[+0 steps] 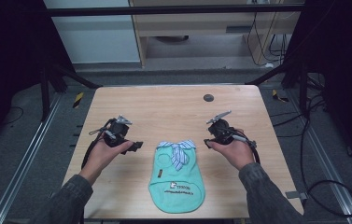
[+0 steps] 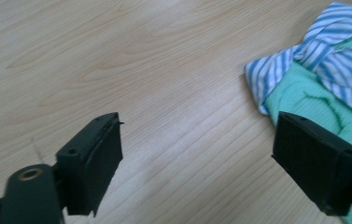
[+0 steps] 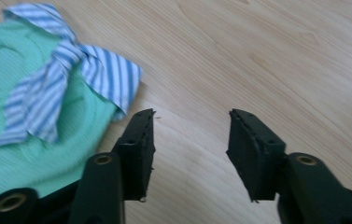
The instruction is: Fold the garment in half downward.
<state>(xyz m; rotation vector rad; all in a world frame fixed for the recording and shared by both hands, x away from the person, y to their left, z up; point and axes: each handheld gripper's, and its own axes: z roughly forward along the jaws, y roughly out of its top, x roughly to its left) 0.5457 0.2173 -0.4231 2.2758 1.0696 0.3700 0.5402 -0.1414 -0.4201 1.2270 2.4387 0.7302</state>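
From above, a green garment (image 1: 177, 179) with a striped collar lay flat on the table (image 1: 164, 100), between the left gripper (image 1: 135, 145) and right gripper (image 1: 207, 143); the left gripper view showed jaws wide, garment just beside; the right gripper view showed jaws wide over bare wood, the collar (image 3: 110, 77) just beside one jaw.

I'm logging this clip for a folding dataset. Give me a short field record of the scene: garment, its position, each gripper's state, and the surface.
garment: small mint-green garment with a blue-striped collar and tie, lying flat
position: near edge of the table, between the grippers
left gripper: open, beside the collar, holding nothing
right gripper: open, beside the collar, holding nothing
surface: light wood
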